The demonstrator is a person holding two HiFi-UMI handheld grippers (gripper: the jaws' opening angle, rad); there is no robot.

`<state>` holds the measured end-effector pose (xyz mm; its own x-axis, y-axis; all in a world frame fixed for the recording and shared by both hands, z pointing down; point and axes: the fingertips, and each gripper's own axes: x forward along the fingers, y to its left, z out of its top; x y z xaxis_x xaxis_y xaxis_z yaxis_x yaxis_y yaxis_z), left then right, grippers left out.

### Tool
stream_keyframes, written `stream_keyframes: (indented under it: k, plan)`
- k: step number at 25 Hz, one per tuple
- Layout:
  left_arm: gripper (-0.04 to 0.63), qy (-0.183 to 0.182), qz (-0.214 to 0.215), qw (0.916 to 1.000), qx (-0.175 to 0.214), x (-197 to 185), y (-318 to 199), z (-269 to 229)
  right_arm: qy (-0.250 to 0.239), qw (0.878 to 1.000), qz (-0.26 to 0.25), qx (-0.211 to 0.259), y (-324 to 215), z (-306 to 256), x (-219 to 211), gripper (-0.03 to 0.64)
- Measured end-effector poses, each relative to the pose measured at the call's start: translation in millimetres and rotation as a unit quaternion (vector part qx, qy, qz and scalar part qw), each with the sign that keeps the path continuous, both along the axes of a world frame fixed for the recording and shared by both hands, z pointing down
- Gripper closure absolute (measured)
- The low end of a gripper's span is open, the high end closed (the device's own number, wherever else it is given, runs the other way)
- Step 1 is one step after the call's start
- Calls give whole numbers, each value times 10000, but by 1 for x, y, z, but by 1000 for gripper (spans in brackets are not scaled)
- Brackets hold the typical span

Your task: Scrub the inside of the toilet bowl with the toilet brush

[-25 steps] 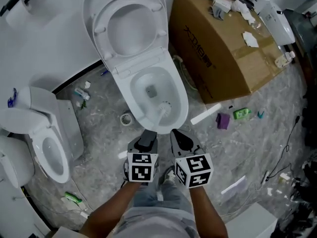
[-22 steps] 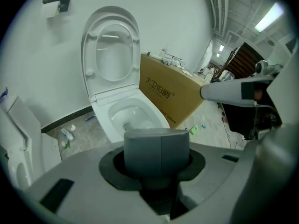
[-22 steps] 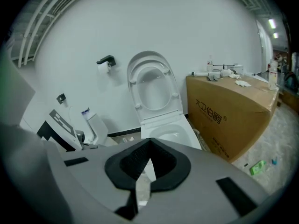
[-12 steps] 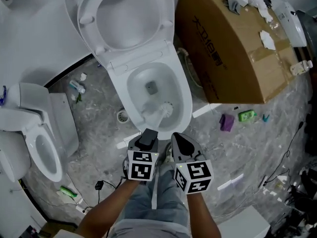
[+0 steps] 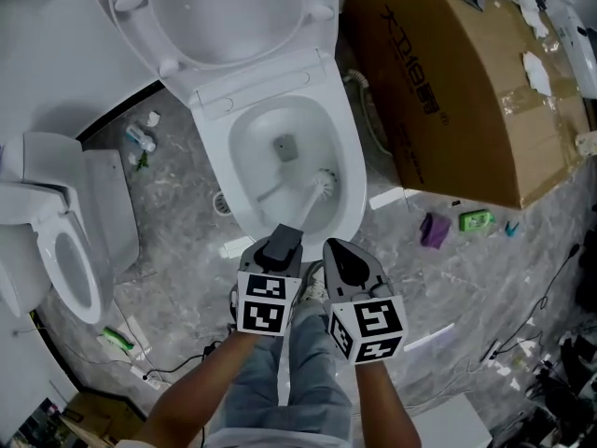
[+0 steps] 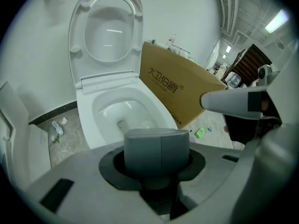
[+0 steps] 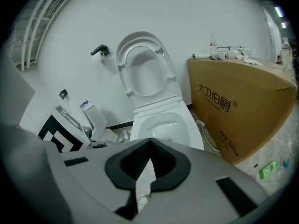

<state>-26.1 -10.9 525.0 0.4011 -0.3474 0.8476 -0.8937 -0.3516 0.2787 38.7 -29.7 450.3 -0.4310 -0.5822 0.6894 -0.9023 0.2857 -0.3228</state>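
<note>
The white toilet bowl [image 5: 347,161] stands with lid and seat raised, a dark drain at its bottom. The toilet brush [image 5: 322,184] has its white head against the bowl's inner right wall, near the front. Its handle slants back to my left gripper [image 5: 283,242], which is shut on the handle's grey end [image 6: 157,150] just outside the front rim. My right gripper [image 5: 339,257] hangs right beside it, shut with nothing in it. In the right gripper view the jaws [image 7: 147,164] meet in front of the bowl [image 7: 161,123].
A large cardboard box [image 5: 466,91] stands close on the toilet's right. A second, smaller toilet [image 5: 56,241] sits at the left. Small litter lies on the marble floor: a purple item [image 5: 434,230], a green item [image 5: 476,220], a tape roll [image 5: 222,203], cables.
The brush head has slid toward the bowl's right inner wall. The head view has drifted so the toilet sits higher and nearer. Both grippers stay shut.
</note>
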Motion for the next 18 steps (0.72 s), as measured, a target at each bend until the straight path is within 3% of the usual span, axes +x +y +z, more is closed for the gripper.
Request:
stream_keyframes:
  k: [18]
  plan:
    - [437, 3, -388, 9985, 390, 19, -68, 26, -122, 9995, -276, 18, -28, 33, 7, 618]
